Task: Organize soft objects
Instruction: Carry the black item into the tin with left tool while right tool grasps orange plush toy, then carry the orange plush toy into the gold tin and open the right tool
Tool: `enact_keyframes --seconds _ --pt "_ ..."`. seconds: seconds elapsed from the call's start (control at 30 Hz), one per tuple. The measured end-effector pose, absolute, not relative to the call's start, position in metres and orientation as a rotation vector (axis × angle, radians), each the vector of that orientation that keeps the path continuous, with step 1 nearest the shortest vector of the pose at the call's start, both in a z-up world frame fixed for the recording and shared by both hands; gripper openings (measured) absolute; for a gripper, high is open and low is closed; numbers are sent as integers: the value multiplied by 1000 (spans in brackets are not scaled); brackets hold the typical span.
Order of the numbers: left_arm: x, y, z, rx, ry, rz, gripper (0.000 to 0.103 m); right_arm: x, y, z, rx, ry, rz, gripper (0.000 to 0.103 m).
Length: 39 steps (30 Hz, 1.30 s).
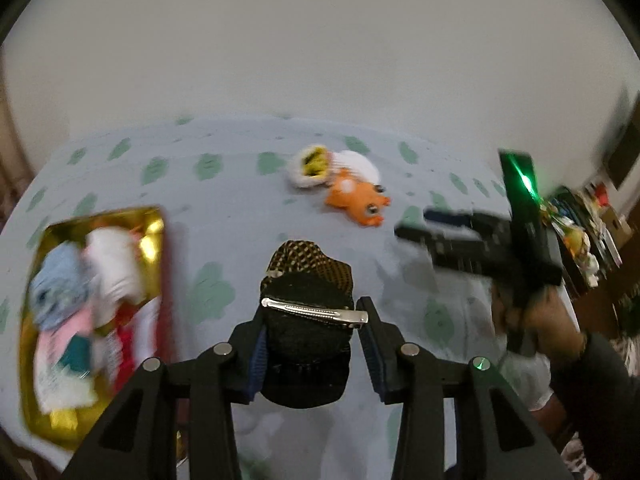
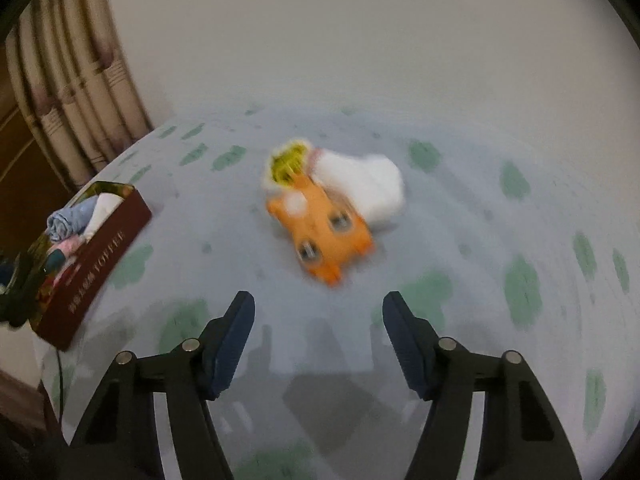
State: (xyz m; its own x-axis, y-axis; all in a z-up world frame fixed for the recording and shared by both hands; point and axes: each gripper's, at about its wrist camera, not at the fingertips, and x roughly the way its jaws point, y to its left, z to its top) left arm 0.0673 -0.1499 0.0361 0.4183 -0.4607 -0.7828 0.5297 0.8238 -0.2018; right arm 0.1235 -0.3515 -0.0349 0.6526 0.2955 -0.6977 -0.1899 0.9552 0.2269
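Far left on the bed (image 1: 224, 184), your box (image 1: 36, 408) already holds rolled cloths (image 1: 60, 280). Your left tool (image 1: 310, 322) is clamped on a black bundle (image 1: 308, 344) with a metal clip (image 1: 316, 311) across it, lifted above the sheet. Further right lies the orange toy (image 2: 320, 228), touching a white cloth (image 2: 368, 188). Your right tool (image 2: 319, 306) stands wide apart and empty, just short of that toy.

A home bedroom: patterned bedsheet (image 2: 460, 240), curtain (image 2: 76, 92).
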Motion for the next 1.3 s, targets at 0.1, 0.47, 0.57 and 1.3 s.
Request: enact_keyframes --seconds 0.1,0.47,0.57,1.3 --pt "62 -118 40 31 973 -562 42 150 -332 -30 9 842 307 64" --pt "45 -34 55 -50 964 -405 42 210 -307 -42 -308 972 252 65" --pt "40 -22 56 -51 957 -381 42 217 -313 -33 -313 971 275 64" --pt "98 -30 29 89 886 -311 46 101 -358 -38 181 959 353 46"
